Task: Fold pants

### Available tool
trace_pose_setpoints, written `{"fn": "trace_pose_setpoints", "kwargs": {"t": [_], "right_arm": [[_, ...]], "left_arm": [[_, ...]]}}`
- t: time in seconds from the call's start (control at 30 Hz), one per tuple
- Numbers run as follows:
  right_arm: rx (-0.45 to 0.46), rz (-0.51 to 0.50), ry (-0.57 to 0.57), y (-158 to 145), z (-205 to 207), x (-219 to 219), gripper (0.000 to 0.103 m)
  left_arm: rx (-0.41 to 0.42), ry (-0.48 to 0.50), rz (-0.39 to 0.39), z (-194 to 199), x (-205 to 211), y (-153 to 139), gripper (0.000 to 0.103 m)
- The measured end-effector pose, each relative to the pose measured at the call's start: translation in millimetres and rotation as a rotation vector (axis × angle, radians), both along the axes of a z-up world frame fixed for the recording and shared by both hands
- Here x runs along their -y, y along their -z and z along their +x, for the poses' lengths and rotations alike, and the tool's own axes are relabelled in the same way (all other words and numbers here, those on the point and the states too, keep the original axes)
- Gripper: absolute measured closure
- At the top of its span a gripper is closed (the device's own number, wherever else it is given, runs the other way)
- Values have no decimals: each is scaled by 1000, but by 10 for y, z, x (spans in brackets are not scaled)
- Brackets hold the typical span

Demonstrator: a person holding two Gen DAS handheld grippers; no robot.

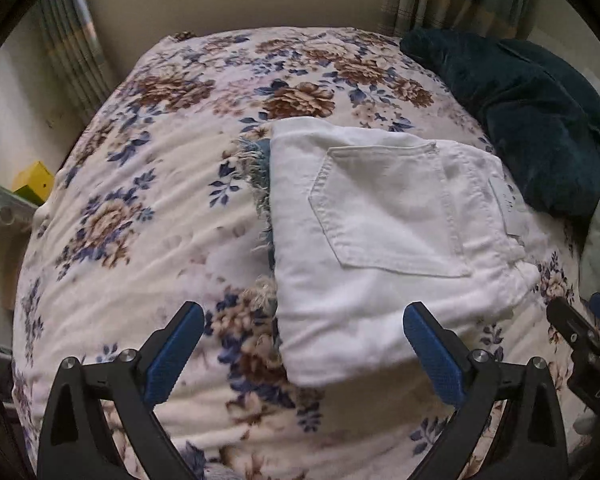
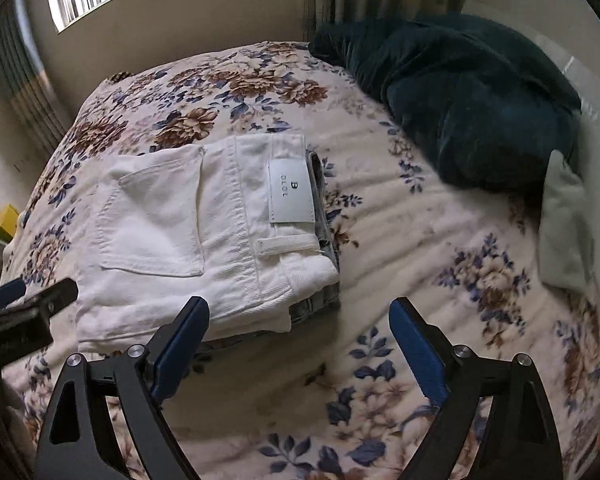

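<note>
White pants (image 1: pixel 380 240) lie folded into a compact rectangle on the floral bedspread (image 1: pixel 140 208), back pocket up. Frayed hems stick out at the stack's left edge. In the right wrist view the same pants (image 2: pixel 188 232) show a white waistband label and a grey denim layer beneath. My left gripper (image 1: pixel 304 320) hovers open above the near edge of the pants, nothing pinched between its blue pads. My right gripper (image 2: pixel 298 316) is open too, over the near right corner of the stack. Each gripper's tip shows at the edge of the other's view.
A dark teal blanket (image 2: pixel 460 108) is bunched at the far right of the bed, with a pale cushion (image 2: pixel 564 224) beside it. Curtains and a window stand behind the bed. A yellow box (image 1: pixel 34 182) sits off the bed's left side.
</note>
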State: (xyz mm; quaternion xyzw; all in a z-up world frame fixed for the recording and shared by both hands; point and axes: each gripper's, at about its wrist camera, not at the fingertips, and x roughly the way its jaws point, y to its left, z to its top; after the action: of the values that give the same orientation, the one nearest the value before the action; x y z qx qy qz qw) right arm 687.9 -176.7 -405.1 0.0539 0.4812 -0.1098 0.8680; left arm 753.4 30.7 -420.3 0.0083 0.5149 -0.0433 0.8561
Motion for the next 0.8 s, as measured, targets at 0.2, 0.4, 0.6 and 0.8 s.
{"fn": "trace_pose_setpoints", "kwargs": {"t": [0.2,0.4,0.6,0.8], "right_arm": [[61,-41,-7,-656,-464,-143,9],[116,-51,-1,-1288,-1139,-218,9],[186,-49,-1,-1999,-1988,-304,9],[236,-38,1,-2715,-2989,-406,9]], "left_arm": [[59,-11,27,-479,-13,-494,1],[127,-27,39,-1119,-140,-1111,1],[211,-30,49,-1902,-220,-1852,1],[260,-37,31,-2653,-281,-2432,1]]}}
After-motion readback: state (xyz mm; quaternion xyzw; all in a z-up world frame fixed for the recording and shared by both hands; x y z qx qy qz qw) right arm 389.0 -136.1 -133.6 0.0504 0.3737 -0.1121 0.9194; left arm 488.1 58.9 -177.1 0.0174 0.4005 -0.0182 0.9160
